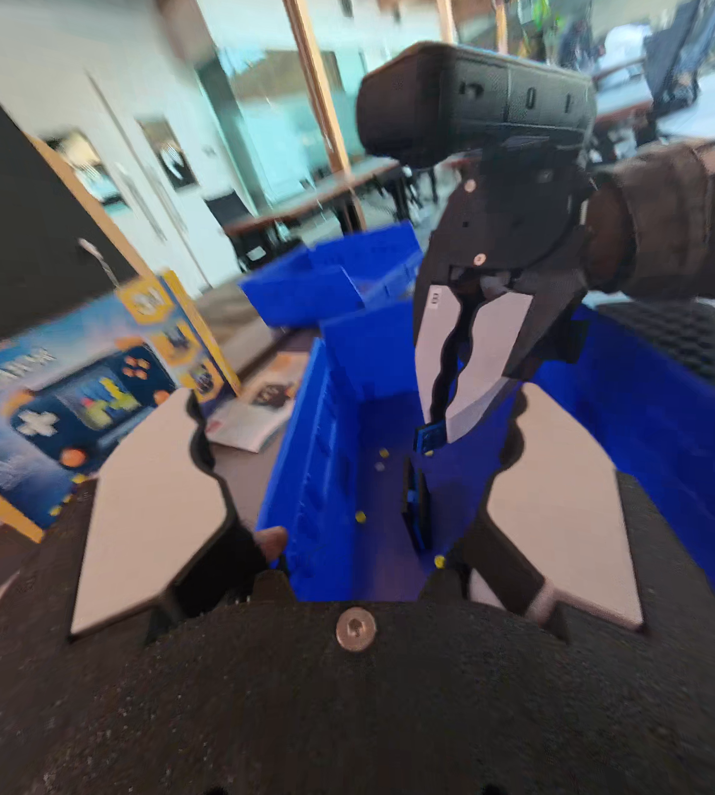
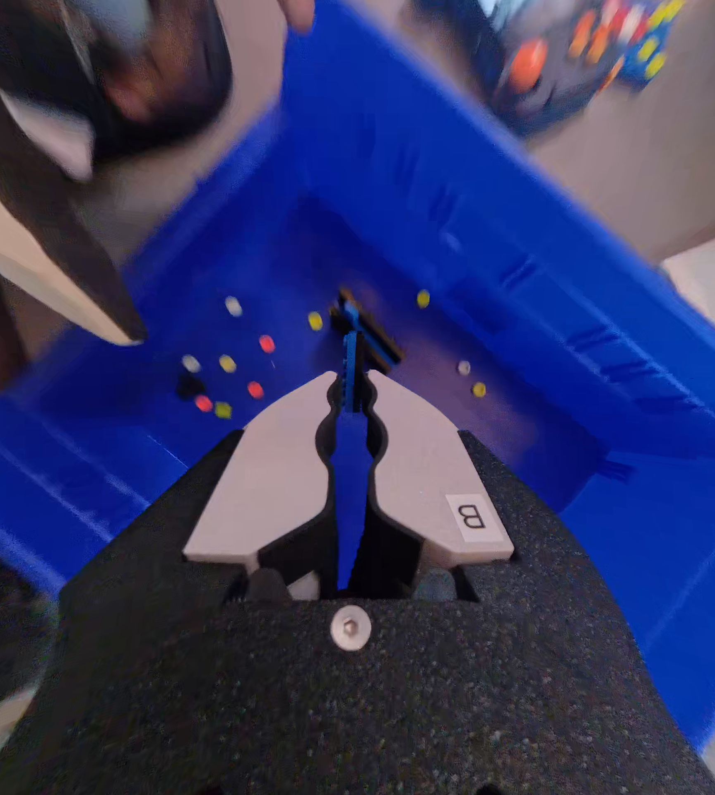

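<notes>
A blue plastic bin [image 1: 317, 473] fills the middle of both views, and its wall [image 2: 433, 193] rises ahead in the right wrist view. My right gripper [image 2: 353, 378] reaches down into it and is shut on a thin blue brick plate [image 2: 351, 365] held edge-on. It also shows in the left wrist view [image 1: 437, 426]. Just below the plate, a black-and-blue brick assembly [image 2: 366, 331] lies on the bin floor among small yellow, red and white round studs [image 2: 228, 363]. My left gripper [image 1: 355, 430] is wide open and empty, with its fingers straddling the bin's left wall.
A colourful toy box [image 1: 89, 387] stands to the left of the bin, with an open booklet [image 1: 256, 408] beside it. More blue bins [image 1: 338, 275] sit behind. A dark mesh object [image 1: 669, 331] is at the right. A person's fingertip [image 1: 271, 542] touches the bin's rim.
</notes>
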Tool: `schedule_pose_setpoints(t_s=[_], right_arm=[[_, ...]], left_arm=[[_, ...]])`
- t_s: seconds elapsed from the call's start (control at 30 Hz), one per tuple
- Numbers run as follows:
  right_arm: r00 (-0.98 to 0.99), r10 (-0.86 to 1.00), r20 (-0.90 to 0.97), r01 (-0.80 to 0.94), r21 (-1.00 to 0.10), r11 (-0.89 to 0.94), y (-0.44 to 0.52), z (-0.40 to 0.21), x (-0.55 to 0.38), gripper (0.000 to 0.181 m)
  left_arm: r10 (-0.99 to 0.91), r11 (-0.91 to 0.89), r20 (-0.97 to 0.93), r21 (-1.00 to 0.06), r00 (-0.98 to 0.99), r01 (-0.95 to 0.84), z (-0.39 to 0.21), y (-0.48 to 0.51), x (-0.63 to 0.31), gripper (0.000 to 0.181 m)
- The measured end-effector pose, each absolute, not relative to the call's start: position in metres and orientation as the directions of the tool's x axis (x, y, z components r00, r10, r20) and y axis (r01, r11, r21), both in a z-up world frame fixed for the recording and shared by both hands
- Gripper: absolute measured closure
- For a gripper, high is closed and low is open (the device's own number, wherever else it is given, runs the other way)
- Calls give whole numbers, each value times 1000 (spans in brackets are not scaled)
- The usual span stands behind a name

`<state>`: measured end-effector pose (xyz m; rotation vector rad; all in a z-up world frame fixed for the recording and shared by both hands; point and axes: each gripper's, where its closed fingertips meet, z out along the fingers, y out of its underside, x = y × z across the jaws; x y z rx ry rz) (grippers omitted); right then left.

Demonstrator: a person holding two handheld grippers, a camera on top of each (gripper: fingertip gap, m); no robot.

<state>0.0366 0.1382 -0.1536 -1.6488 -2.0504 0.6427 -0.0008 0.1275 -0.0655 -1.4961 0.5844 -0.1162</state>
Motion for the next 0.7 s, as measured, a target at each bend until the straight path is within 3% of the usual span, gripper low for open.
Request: schedule_pose_setpoints(t_s=[0.07, 0.17, 0.27, 0.37, 0.47, 0.7], right_arm=[[-152, 987, -47, 653, -754, 65, 128, -120, 25, 172], [-123, 967, -224, 420, -895, -154, 113, -73, 15, 173], [-90, 926, -368, 302, -896, -327, 108, -53, 14, 173], [-67, 926, -371, 243, -906, -346, 100, -44, 12, 173], [-62, 931, -359, 223, -914, -338, 85, -39, 10, 173], [-51, 951, -305, 225, -931, -286, 65, -36, 11, 173]], left_arm=[[-345, 196, -326, -942, 880, -272, -50, 119, -8, 40], [-250, 340, -394, -891, 885, -300, -32, 103, -12, 50], [-189, 392, -508, -824, 840, -410, -28, 91, -6, 73], [-130, 397, -702, -684, 700, -612, -36, 85, 9, 103], [-74, 399, -810, -558, 581, -728, -37, 84, 21, 111], [-42, 408, -840, -509, 542, -758, -27, 79, 28, 128]])
